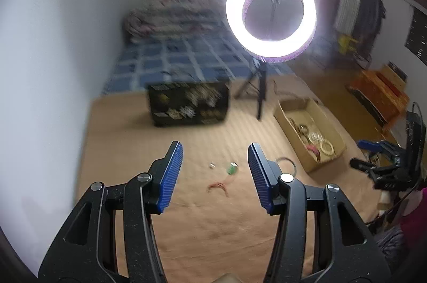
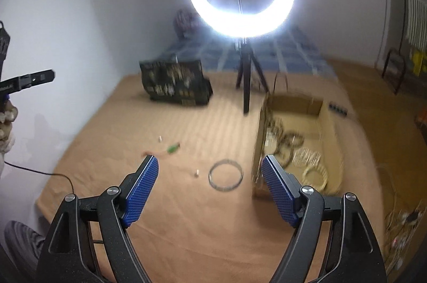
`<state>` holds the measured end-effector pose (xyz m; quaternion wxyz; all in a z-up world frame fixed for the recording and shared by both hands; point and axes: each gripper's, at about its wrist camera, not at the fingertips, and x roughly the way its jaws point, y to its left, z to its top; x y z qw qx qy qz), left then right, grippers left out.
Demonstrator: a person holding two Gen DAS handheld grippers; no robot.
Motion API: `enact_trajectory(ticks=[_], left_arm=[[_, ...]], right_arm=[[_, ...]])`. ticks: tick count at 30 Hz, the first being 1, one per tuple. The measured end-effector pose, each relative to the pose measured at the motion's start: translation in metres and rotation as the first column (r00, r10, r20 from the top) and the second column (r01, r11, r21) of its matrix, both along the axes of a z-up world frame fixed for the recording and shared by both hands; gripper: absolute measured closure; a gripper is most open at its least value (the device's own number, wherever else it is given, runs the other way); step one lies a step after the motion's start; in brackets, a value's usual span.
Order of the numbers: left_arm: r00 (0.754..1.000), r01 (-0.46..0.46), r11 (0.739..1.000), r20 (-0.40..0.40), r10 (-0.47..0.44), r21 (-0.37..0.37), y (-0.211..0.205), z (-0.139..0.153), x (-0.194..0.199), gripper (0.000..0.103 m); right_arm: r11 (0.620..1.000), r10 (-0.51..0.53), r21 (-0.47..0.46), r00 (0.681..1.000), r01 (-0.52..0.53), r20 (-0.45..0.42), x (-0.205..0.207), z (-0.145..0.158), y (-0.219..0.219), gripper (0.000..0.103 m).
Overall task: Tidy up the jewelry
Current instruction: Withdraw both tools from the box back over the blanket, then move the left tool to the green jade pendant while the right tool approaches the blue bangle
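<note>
The right gripper [image 2: 209, 187], jaws wide and empty, was poised above the metal bangle [image 2: 226, 176], seemingly lined up for lifting toward the cardboard box [image 2: 331, 128] right.

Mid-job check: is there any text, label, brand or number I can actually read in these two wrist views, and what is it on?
No text reads clearly in either view.
White lettering on the black bar of the left gripper at the right wrist view's left edge: cut off and too small to read.
Pale printed patches on the black display box: motion-blurred, unreadable.
Brown cardboard box of bangles: no markings show.
</note>
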<state>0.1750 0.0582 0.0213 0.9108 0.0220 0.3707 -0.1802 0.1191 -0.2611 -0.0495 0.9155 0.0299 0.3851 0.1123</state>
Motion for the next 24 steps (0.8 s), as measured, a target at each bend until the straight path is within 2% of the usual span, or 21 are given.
enact_trajectory(ticks=[4, 7, 9, 15, 19, 24], left_arm=[[0.996, 0.036, 0.999, -0.078, -0.036, -0.010, -0.022, -0.048, 0.026, 0.051], [0.989, 0.061, 0.998, -0.130, -0.064, -0.033, -0.033, -0.079, 0.043, 0.051], [0.984, 0.076, 0.997, -0.160, -0.078, -0.023, -0.041, -0.101, 0.054, 0.051], [0.969, 0.116, 0.993, -0.222, -0.112, 0.008, -0.058, -0.154, 0.076, 0.052], [0.959, 0.134, 0.991, -0.254, -0.127, 0.013, -0.064, -0.179, 0.086, 0.053], [0.952, 0.163, 0.986, -0.266, -0.151, 0.025, -0.072, -0.204, 0.098, 0.053]], right_arm=[[0.999, -0.004, -0.040, 0.997, 0.001, -0.075, 0.006, -0.043, 0.009, 0.023], [0.998, 0.012, -0.058, 0.993, -0.019, -0.120, 0.009, -0.063, 0.016, 0.023], [0.999, 0.005, -0.053, 0.989, -0.012, -0.146, 0.015, -0.077, 0.020, 0.023], [0.996, -0.086, -0.040, 0.979, 0.080, -0.185, 0.030, -0.116, 0.022, 0.023], [0.991, -0.134, -0.006, 0.970, 0.136, -0.204, 0.039, -0.139, 0.022, 0.023], [0.980, -0.198, -0.014, 0.963, 0.198, -0.185, 0.049, -0.154, 0.020, 0.023]])
